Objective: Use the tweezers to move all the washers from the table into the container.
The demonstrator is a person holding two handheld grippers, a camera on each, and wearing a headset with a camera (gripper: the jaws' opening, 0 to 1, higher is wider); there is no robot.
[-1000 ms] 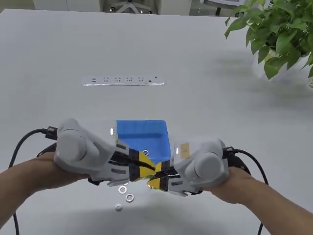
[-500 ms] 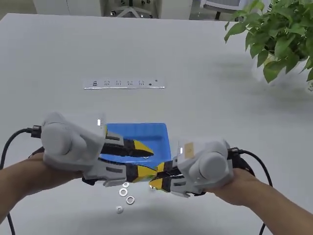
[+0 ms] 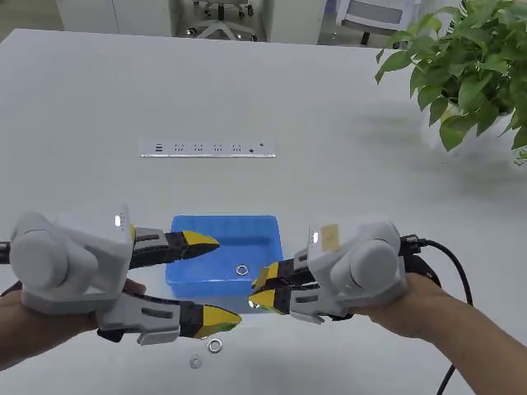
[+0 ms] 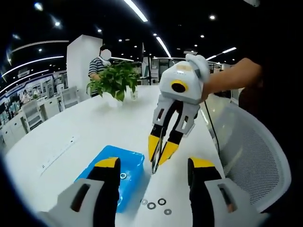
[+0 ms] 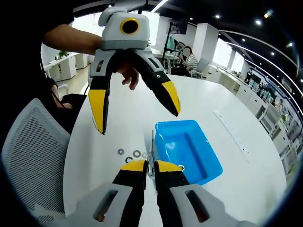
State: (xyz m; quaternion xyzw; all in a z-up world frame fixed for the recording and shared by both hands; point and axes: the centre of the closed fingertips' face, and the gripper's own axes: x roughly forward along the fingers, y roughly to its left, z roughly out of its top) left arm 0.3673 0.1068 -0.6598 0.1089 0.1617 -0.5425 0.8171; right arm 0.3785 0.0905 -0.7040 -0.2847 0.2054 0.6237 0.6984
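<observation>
One washer (image 3: 241, 269) is in the container (image 3: 206, 234); other washers (image 4: 151, 205) wait on the worktop (image 3: 329, 164). My right hand-held gripper (image 3: 262, 288) pinches the tweezers (image 5: 151, 146); the left hand-held gripper (image 3: 218, 280) is spread.

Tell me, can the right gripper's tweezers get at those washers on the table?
Probably yes. The tweezers in the right gripper hang just beside the washers, which lie bare on the table; the open left gripper seems alongside, not between.

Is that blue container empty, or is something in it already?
Not empty: one washer lies on the floor of the blue container; other washers lie on the table beside it.
</observation>
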